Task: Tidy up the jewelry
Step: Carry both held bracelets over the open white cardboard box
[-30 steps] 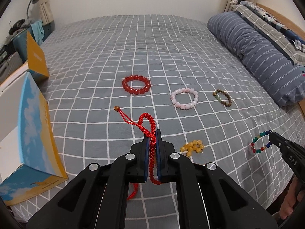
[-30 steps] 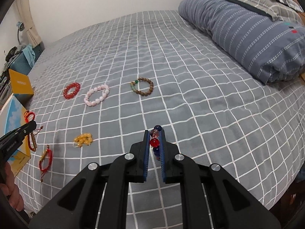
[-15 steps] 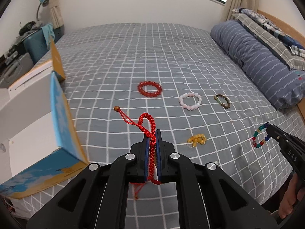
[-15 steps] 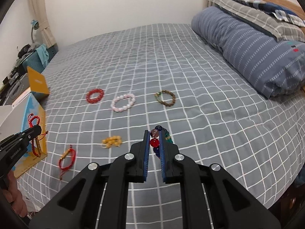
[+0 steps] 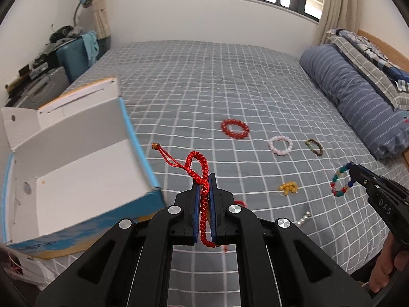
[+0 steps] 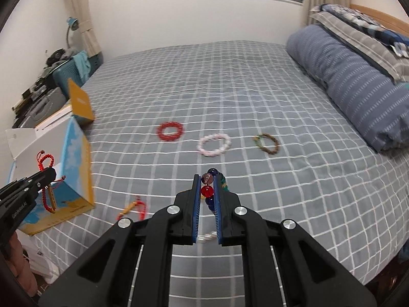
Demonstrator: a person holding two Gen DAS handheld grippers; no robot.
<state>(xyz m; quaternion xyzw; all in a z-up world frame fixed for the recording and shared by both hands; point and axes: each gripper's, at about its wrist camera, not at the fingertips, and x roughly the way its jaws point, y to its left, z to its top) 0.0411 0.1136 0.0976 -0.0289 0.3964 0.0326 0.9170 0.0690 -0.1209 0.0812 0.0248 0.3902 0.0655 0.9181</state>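
Note:
My left gripper is shut on a red braided cord bracelet, held in the air just right of the open blue-and-white box. My right gripper is shut on a multicolour bead bracelet; in the left wrist view that bracelet hangs from the gripper tip at the right. On the bed lie a red bead bracelet, a pink bead bracelet, a brown bead bracelet, a yellow bead cluster, pearl beads and a second red cord bracelet.
The grey checked bedspread fills the middle. A rolled striped duvet and pillows lie along the right. A teal suitcase and clutter stand past the bed's left edge. The box's lid stands up. A person's hand grips the right handle.
Both grippers have risen and pulled back with their bracelets. The left one has swung towards the box, whose white inside has come into view.

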